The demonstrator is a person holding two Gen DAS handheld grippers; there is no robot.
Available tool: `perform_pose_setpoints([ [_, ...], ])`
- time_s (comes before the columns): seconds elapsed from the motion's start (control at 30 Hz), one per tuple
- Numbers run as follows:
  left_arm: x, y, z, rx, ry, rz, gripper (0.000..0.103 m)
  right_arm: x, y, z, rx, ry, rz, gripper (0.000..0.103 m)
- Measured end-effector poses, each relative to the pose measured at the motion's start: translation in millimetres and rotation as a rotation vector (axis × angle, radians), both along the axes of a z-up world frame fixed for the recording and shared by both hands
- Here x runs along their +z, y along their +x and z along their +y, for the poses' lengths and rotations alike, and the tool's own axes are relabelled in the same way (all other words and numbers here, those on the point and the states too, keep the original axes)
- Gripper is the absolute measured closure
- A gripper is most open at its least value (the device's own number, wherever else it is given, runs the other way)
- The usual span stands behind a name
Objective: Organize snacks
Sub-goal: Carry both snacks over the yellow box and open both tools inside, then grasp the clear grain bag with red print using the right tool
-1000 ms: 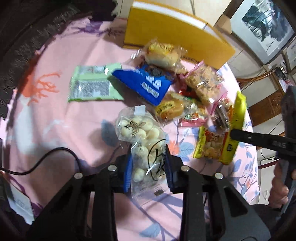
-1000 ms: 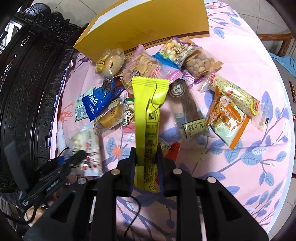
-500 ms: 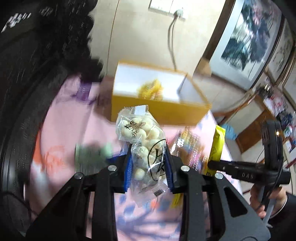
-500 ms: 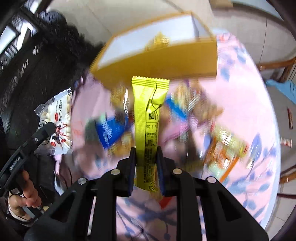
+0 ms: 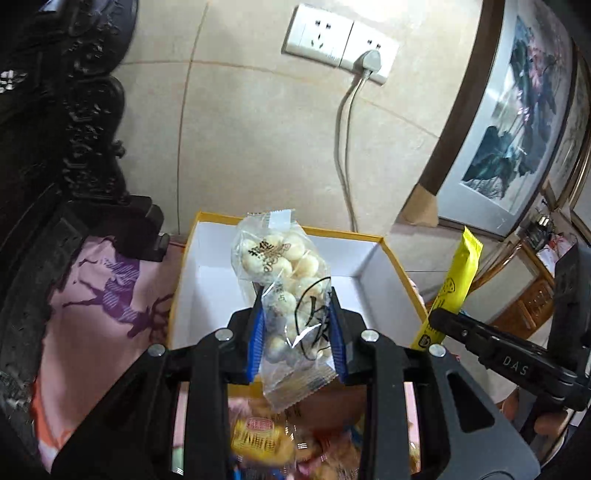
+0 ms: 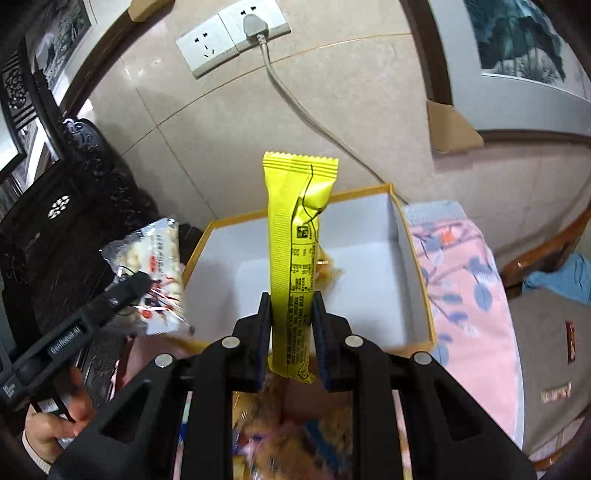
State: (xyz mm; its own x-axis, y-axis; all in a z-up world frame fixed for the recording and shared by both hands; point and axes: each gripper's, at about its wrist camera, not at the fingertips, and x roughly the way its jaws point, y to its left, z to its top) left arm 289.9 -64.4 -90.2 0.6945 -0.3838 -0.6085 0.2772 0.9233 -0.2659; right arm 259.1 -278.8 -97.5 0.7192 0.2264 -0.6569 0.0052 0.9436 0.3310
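Now each hand-held gripper (image 5: 295, 339) (image 6: 291, 332) pinches a snack packet (image 5: 284, 280) (image 6: 295, 251) over the box (image 5: 373, 269)

Each fisheye camera sits just behind its own gripper's jaws, looking forward and downward along them, close over the open yellow box (image 5: 280, 236) at twelve o'clock against the tiled wall. Both share the box (image 6: 369, 236), the wall socket (image 5: 338, 42) (image 6: 231, 35) and the pink floral tablecloth (image 5: 110, 295) (image 6: 465, 280). The left view catches the right gripper (image 5: 439, 319) at three o'clock; the right view catches the left gripper (image 6: 142, 282) at nine.

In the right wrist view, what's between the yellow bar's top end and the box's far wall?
Nothing solid: the yellow bar overlaps the open box, whose bare white inside shows there.
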Motion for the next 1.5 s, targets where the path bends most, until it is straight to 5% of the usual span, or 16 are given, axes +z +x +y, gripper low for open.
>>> perform_pose_setpoints([
  [0.03,-6.6,9.5,-2.3,0.012,0.004,0.008,0.069,-4.5,8.8,3.4,0.006,-0.019,-0.010,0.081],
  [0.07,-12.6,14.2,-2.3,0.023,0.005,0.018,0.047,-9.3,13.4,4.1,0.012,-0.047,-0.009,0.076],
  [0.1,-18.5,19.7,-1.0,0.048,0.005,0.041,0.032,-15.0,19.9,8.4,0.012,-0.094,0.013,0.054],
  [0.13,-22.4,22.6,2.3,0.080,-0.003,0.058,0.020,-19.7,24.4,12.6,0.000,-0.152,0.050,0.043],
  [0.3,-21.9,0.8,23.3,0.099,-0.048,0.058,0.013,-22.0,-2.1,9.0,0.030,-0.145,0.048,0.040],
  [0.9,-92.3,-166.9,73.3,0.109,0.050,0.382,0.011,-97.0,-202.1,-61.3,-0.081,0.025,0.324,0.040],
  [1.1,-87.7,-183.2,65.4,0.085,0.050,0.378,0.011,-98.4,-211.8,-56.4,-0.072,0.020,0.325,0.040],
  [1.33,-79.1,-190.4,59.2,0.064,0.043,0.365,0.011,-100.8,-178.9,-34.6,0.071,-0.169,0.284,0.040],
  [1.5,-74.4,-196.8,61.2,0.064,0.047,0.356,0.011,-116.5,-148.6,-41.2,0.127,-0.230,0.320,0.056],
])
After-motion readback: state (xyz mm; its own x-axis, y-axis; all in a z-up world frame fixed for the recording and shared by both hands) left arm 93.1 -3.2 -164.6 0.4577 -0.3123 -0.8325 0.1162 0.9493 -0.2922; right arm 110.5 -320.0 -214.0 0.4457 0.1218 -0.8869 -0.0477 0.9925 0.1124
